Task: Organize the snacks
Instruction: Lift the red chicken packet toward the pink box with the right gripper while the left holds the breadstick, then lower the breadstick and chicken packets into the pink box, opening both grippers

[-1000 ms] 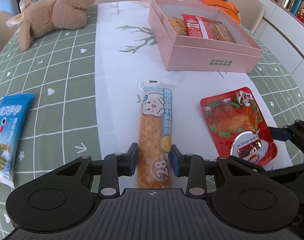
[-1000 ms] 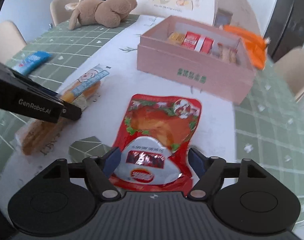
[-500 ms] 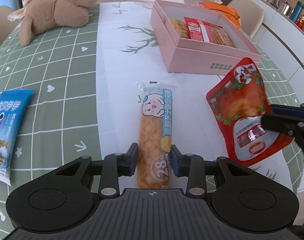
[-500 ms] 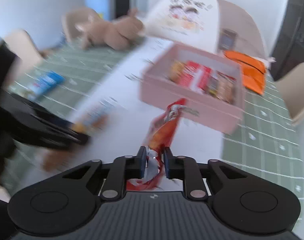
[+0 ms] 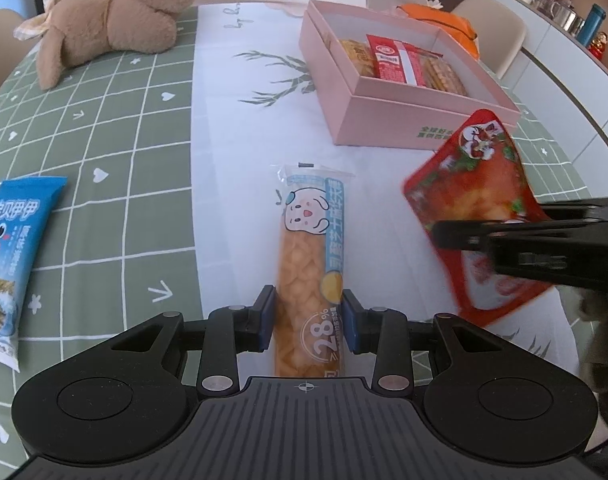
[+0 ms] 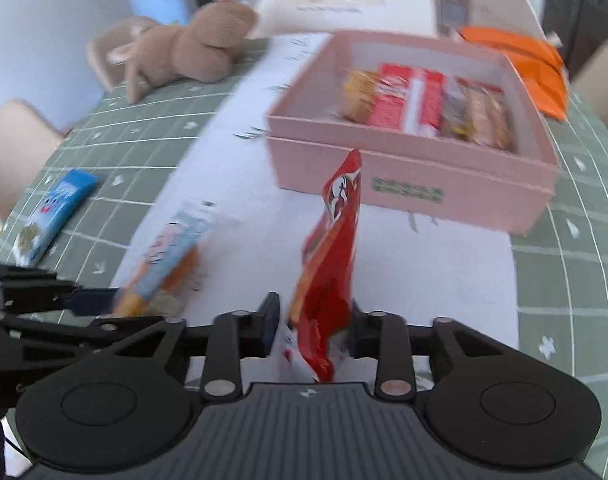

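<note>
My left gripper (image 5: 308,320) is shut on the near end of a long bread snack pack (image 5: 310,248), which lies on the white runner. My right gripper (image 6: 314,328) holds a red pouch (image 6: 336,232) edge-up off the table; its jaws are opening slightly, but the pads still press on the pouch. In the left wrist view the red pouch (image 5: 476,184) hangs tilted in the right gripper (image 5: 444,228), just short of the pink box (image 5: 416,124). The pink box (image 6: 404,184) is open and holds several snacks. In the right wrist view the long pack (image 6: 172,256) is blurred, with the left gripper (image 6: 92,300) at its end.
A blue seaweed pack (image 5: 12,248) lies on the green checked cloth at the left. A brown plush toy (image 5: 112,28) rests at the far left, and an orange bag (image 5: 436,16) sits behind the box. Chairs ring the round table.
My right gripper closed on the red pouch, lifted it off the table and carried it toward the pink box. The left gripper and the long pack stayed in place.
</note>
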A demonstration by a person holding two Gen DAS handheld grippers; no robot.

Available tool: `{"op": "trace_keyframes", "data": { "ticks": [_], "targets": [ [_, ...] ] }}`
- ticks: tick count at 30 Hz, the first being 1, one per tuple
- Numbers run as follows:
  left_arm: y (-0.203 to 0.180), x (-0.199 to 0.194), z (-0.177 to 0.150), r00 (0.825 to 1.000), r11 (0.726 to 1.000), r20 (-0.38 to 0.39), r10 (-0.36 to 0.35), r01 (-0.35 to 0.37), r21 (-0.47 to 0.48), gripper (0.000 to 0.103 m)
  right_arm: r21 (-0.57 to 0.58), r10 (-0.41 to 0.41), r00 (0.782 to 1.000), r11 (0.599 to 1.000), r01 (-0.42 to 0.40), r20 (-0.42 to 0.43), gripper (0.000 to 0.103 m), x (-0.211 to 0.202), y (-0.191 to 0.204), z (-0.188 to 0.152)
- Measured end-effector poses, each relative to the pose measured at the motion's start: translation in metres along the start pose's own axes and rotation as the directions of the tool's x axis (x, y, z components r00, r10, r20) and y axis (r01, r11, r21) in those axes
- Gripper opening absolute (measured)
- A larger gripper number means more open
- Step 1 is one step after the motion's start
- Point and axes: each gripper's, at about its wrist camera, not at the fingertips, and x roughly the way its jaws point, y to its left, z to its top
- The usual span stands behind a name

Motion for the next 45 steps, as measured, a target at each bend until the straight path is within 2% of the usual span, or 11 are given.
{"op": "trace_keyframes", "data": {
  "ticks": [12,20,23,27,30,34,35,36,37,41,45],
  "targets": [
    [-0.006,0.003,0.005,1.000,0.999,-0.023,0.017,-0.016,0.050,0.038,0.109,0.022,0.999,0.994,-0.025,0.029,0.023,-0.054,-0.051,-0.030],
    [-0.018,-0.019,0.012,0.990,0.991,0.063,-0.127,0.125,0.041,0.036,0.209,-0.001,0.992,0.978,-0.025,0.123,0.022,-0.083,-0.087,-0.018],
    [-0.028,-0.036,0.037,0.977,0.985,0.132,-0.169,0.162,0.058,0.035,0.222,0.016,0.987,0.974,-0.051,0.160,0.022,-0.091,-0.094,-0.005],
    [-0.035,-0.067,0.090,0.929,0.954,0.219,-0.298,0.292,0.060,0.035,0.239,0.085,0.971,0.961,-0.139,0.222,0.022,-0.101,-0.097,0.024],
    [-0.049,-0.092,0.146,0.905,0.941,0.265,-0.333,0.301,0.155,0.036,0.213,0.158,0.932,0.948,-0.235,0.327,0.022,-0.115,-0.095,0.064],
    [-0.066,-0.069,0.220,0.946,0.933,0.097,-0.310,0.283,0.223,0.037,0.187,0.169,0.879,0.943,-0.276,0.446,0.026,-0.113,-0.096,0.127],
    [-0.066,-0.048,0.233,0.951,0.934,0.046,-0.306,0.291,0.207,0.037,0.190,0.161,0.887,0.946,-0.264,0.432,0.034,-0.104,-0.100,0.140],
    [-0.065,-0.028,0.239,0.953,0.939,0.015,-0.301,0.294,0.181,0.037,0.196,0.141,0.907,0.952,-0.234,0.397,0.056,-0.091,-0.104,0.152],
    [-0.063,-0.001,0.244,0.959,0.949,-0.007,-0.283,0.282,0.142,0.038,0.219,0.081,0.928,0.961,-0.169,0.363,0.063,-0.077,-0.109,0.158],
    [-0.044,0.065,0.228,0.960,0.962,-0.057,-0.274,0.273,-0.020,0.037,0.225,-0.115,0.960,0.973,0.056,0.256,0.062,-0.046,-0.123,0.137],
    [-0.001,0.040,0.188,0.960,0.956,0.052,-0.276,0.280,-0.089,0.037,0.184,-0.152,0.970,0.976,0.117,0.190,0.062,-0.046,-0.128,0.087]
  ]
}}
